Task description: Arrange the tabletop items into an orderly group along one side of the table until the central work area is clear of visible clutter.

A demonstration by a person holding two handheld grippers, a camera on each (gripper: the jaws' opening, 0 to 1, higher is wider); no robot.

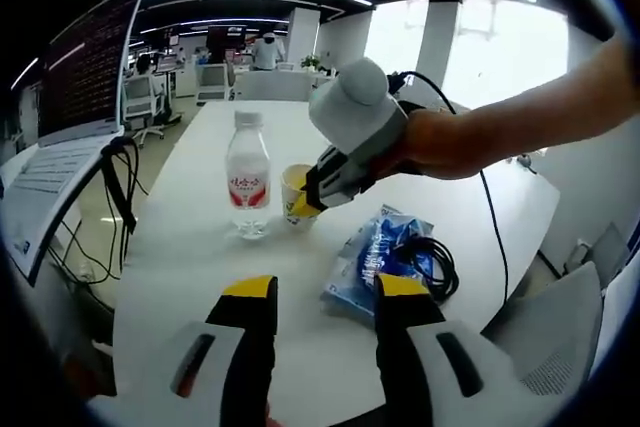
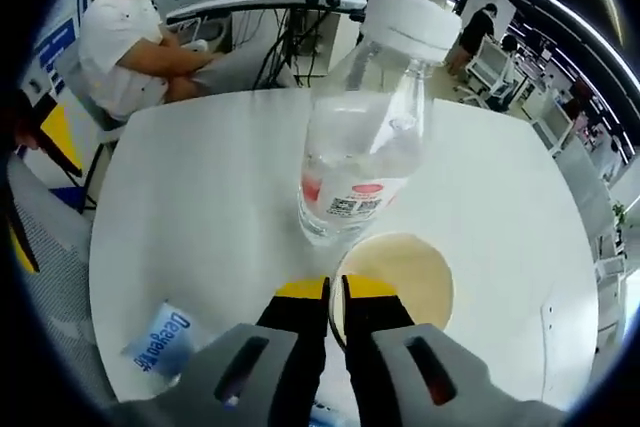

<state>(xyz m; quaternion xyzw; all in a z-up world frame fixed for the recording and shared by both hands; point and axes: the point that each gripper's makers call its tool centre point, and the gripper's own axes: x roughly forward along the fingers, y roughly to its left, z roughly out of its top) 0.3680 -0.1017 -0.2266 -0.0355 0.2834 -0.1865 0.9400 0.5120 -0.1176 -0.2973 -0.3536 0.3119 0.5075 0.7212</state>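
Note:
A clear water bottle (image 1: 247, 182) with a red label and white cap stands upright on the white table (image 1: 190, 247). Right beside it is a yellow-lined paper cup (image 1: 293, 190). My right gripper (image 1: 318, 193) reaches in from the right and is shut on the cup's near rim. In the right gripper view, its yellow-tipped jaws (image 2: 335, 292) pinch the rim of the cup (image 2: 405, 272), with the bottle (image 2: 365, 137) just behind. My left gripper (image 1: 325, 292) is open over the near table edge, with nothing between its fingers.
A blue packet (image 1: 375, 252) lies on a coiled black cable (image 1: 435, 265), right of my left gripper; the packet (image 2: 160, 337) also lies at the table's edge. An open laptop (image 1: 60, 137) stands at the left. A seated person (image 2: 130, 47) is beyond the table.

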